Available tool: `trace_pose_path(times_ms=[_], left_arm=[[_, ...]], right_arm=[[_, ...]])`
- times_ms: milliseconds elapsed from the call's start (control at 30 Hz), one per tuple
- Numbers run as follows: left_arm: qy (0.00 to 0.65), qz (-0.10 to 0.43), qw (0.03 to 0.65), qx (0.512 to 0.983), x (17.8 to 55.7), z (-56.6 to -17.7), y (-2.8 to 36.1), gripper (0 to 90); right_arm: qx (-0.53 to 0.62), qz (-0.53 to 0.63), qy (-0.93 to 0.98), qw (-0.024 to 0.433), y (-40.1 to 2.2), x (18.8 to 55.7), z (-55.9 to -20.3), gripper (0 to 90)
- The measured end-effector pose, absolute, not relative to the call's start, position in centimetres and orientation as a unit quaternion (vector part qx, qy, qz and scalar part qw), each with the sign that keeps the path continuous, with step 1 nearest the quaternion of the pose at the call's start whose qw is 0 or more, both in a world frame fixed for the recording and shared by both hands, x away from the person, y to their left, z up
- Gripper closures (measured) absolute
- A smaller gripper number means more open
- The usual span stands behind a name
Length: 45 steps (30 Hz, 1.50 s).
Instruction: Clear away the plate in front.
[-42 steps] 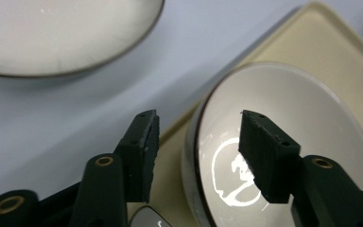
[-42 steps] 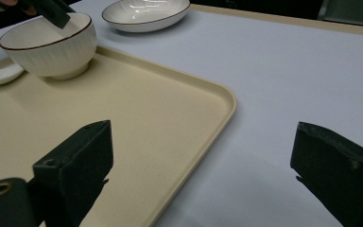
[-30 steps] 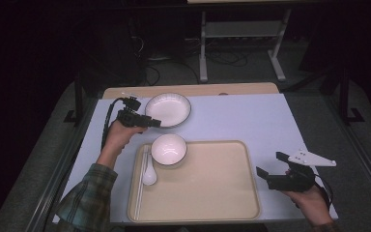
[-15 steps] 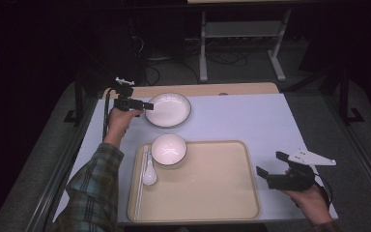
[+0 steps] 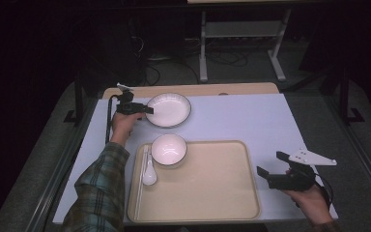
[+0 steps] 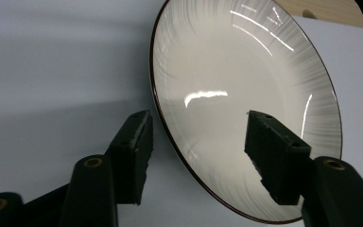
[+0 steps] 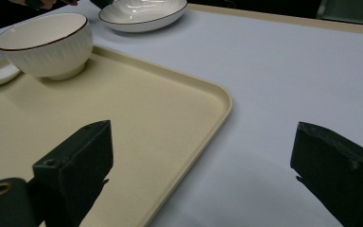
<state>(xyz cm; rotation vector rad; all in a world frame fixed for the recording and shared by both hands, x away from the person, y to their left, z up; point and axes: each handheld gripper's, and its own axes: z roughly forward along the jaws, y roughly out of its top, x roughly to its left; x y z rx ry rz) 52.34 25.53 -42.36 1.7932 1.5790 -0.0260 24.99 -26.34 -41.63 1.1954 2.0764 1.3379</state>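
The left hand-held gripper [image 5: 147, 110] has its jaws half open and closing around the near rim of the white plate [image 5: 170, 108], not yet pressing it.

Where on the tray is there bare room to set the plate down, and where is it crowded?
The tray is bare across its middle and right, from the bowl to the rim near the right gripper. Its left end is crowded by bowl and spoon. The plate sits beyond the tray.

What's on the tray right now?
On the tray stand a white bowl at its far left corner and a white spoon along its left edge. The bowl looks empty from above. What lies beneath the bowl is covered.
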Motion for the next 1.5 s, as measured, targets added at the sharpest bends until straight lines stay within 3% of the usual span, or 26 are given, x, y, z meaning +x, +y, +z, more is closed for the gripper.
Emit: trace_pose_path(times_ms=[467, 633, 1100, 1500], left_arm=[[0.633, -0.029, 0.354, 0.688, 52.5, -43.8, 24.6, 54.6], [0.641, -0.017, 0.355, 0.680, 52.3, -44.2, 25.0, 69.4], [0.649, -0.031, 0.402, 0.646, 52.1, -44.0, 25.6, 80.2], [0.615, 0.007, 0.415, 0.670, 51.9, -42.0, 24.7, 86.1]], right_arm=[[0.428, 0.479, 0.741, 0.197, -26.4, 24.9, -41.6, 5.9], [0.428, 0.479, 0.741, 0.197, -26.4, 25.0, -41.6, 5.9], [0.429, 0.478, 0.741, 0.197, -26.4, 25.0, -41.6, 5.9], [0.430, 0.477, 0.740, 0.198, -26.5, 24.9, -41.6, 6.0]])
